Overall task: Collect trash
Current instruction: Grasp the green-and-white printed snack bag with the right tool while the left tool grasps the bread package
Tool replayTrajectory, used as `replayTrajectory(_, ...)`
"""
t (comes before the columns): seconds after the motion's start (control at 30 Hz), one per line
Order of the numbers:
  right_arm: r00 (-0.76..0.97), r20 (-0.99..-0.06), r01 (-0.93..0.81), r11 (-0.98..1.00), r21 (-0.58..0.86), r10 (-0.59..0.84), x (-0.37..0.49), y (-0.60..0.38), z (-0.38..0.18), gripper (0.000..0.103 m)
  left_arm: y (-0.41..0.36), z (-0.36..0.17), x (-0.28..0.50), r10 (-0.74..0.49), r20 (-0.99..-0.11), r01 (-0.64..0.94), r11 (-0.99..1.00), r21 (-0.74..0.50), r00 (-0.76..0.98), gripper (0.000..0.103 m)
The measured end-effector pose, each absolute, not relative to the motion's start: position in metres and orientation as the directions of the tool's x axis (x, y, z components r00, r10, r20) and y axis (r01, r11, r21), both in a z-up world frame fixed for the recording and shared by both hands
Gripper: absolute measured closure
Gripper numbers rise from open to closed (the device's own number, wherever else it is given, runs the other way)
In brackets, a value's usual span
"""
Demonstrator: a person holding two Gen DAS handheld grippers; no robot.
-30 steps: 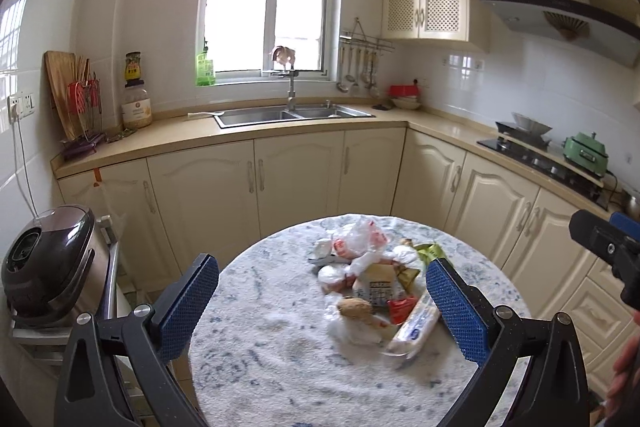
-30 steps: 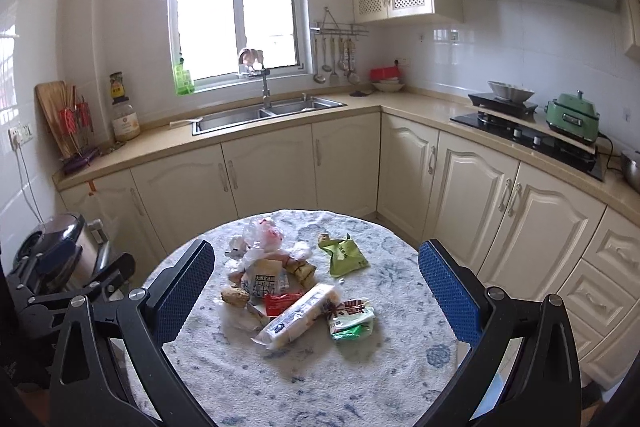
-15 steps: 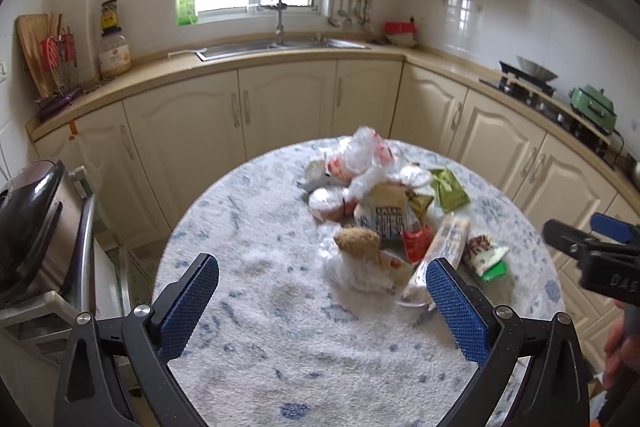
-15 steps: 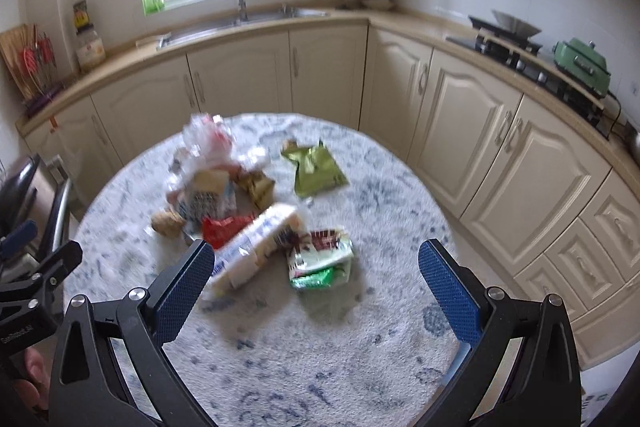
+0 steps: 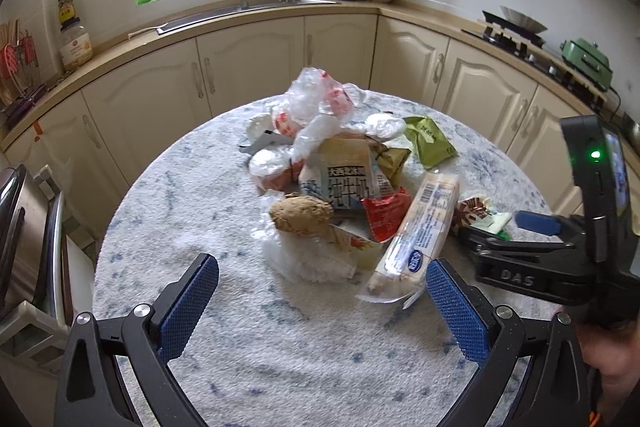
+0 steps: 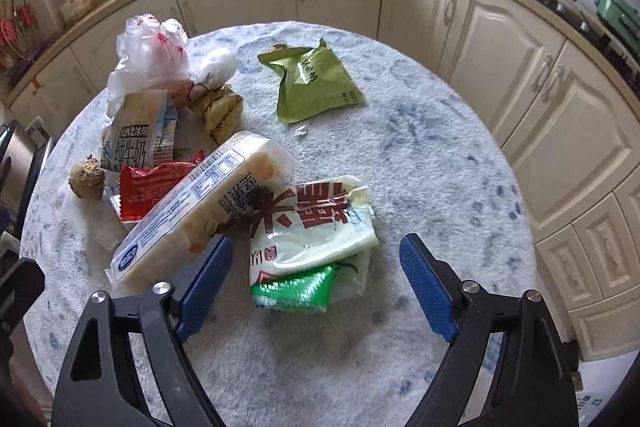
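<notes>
Round table [image 6: 420,155] bears clear plastic bag [image 6: 150,55], its contents unclear.

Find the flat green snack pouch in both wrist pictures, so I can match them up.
Left wrist: the green pouch lies right of centre, at the far right edge of the trash pile, beyond the long white cracker pack.
Right wrist: the green pouch lies upper centre, alone on the tablecloth, apart from the pile.
Shared landmark: the milk carton, left of the pouch in both views.
</notes>
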State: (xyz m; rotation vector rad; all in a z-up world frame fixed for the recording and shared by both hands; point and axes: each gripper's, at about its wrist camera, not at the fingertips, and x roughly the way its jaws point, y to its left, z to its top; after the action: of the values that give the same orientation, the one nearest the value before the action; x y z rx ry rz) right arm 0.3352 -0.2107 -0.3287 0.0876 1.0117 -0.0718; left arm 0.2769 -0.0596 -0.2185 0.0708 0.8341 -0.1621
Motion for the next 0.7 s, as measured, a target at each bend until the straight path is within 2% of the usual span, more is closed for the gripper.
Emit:
replayTrajectory(0.03,0.519,-0.855,0.088,0.996,0.035,-0.016,0.339,-0.209,-0.333,0.029,-0.064,-0.22,0.282,-0.119,-0.745,0.179,0.984,0.001,0.656,0.001)
replayTrajectory(0.07,0.51,-0.86,0.076,0.997,0.032,-0.011,0.341,-0.208,-0.336,0.033,-0.068,-0.223,0.285,-0.121,-0.747,0.185,0.983,0.003,0.653,0.001)
replayTrajectory(0.23,0.527,-0.849,0.039,0.998,0.045,0.018,0.334,-0.213,-0.34,0.033,-0.095,-0.238,0.302,-0.139,-0.763,0.243,0.97,0.025,0.631,0.001)
replayTrajectory(0.47,0.533,-0.846,0.123,0.991,0.056,-0.019,0.309,-0.252,-0.336,0.033,-0.133,-0.268,0.327,-0.164,-0.809,0.345,0.937,0.051,0.565,0.003)
replayTrajectory(0.6,0.538,-0.842,0.161,0.985,0.065,-0.032,0.297,-0.272,-0.331,0.033,-0.158,-0.284,0.34,-0.151,-0.826,0.391,0.916,0.089,0.543,0.009)
replayTrajectory(0.7,0.545,-0.838,0.175,0.982,0.072,-0.036,0.292,-0.278,-0.327,0.033,-0.177,-0.292,0.344,-0.117,-0.805,0.412,0.896,0.168,0.582,0.013)
